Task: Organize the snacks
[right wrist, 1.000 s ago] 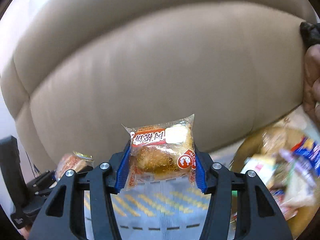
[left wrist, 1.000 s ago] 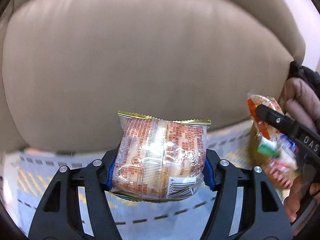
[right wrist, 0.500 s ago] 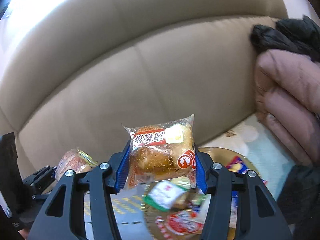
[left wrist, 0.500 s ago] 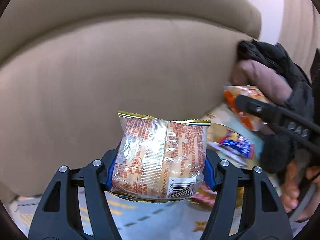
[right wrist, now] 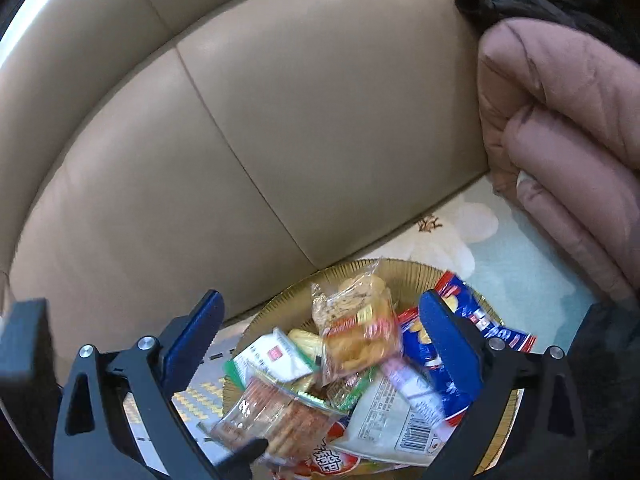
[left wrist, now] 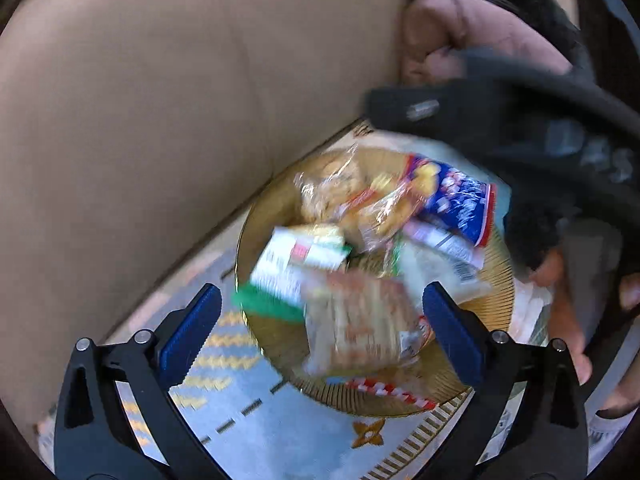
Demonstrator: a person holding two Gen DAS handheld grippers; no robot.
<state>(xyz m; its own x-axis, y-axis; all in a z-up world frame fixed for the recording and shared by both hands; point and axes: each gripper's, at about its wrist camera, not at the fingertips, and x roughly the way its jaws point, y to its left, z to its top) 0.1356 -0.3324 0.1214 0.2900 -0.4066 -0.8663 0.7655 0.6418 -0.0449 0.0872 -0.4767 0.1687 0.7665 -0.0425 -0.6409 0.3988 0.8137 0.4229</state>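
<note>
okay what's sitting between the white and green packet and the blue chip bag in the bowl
In the right wrist view, a clear packet of golden fried snacks lies between the white and green packet and the blue chip bag, all piled in the gold bowl.

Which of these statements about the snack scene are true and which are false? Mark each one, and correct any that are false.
1. The left gripper is open, gripping nothing. True.
2. The right gripper is clamped on a bread packet. False: it is open, with nothing between its pads.
3. The snack packets lie piled in a round golden bowl. True.
4. The golden bowl is empty. False: it holds many packets, among them a blue chip bag.
5. A pink padded jacket lies against the beige sofa back. True.
</note>
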